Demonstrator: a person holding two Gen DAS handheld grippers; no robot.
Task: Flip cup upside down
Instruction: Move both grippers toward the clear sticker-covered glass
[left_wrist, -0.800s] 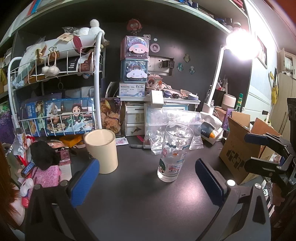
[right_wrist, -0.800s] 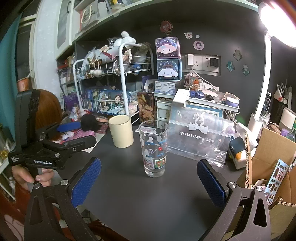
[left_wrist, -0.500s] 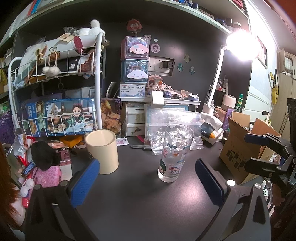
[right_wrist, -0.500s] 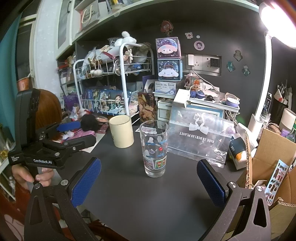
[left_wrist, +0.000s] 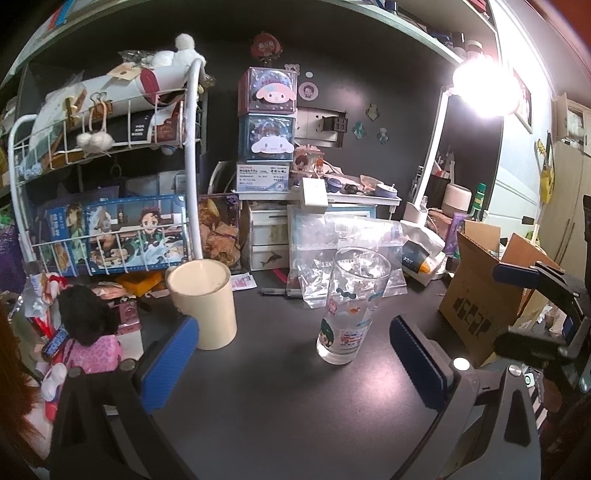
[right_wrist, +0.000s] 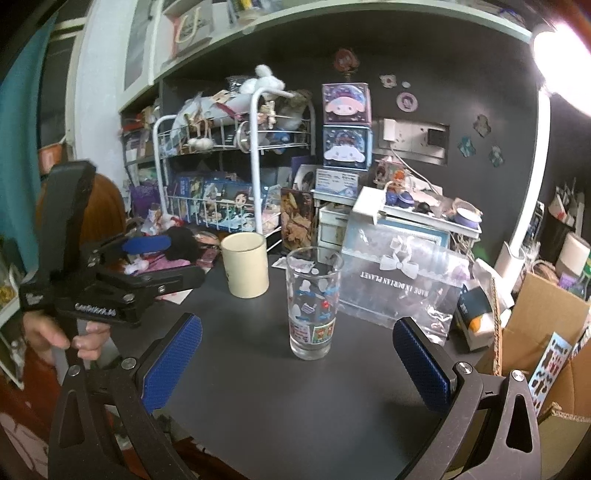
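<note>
On the desk (right_wrist: 258, 387) the cup (right_wrist: 313, 302) stands upright (mouth up), both tongs (left_wrist: 291, 354) (right_wrist: 297, 363) spread wide.

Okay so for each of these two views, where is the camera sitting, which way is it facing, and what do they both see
Left wrist: rides the left gripper, low over the dark desk, looking forward between its open blue pads at the clear glass cup; the right gripper shows at its right edge.
Right wrist: rides the right gripper, also open, facing the same cup straight ahead; the left gripper and the hand holding it show at left.
Shared: the upright cup, the cream mug, the wire rack.
</note>
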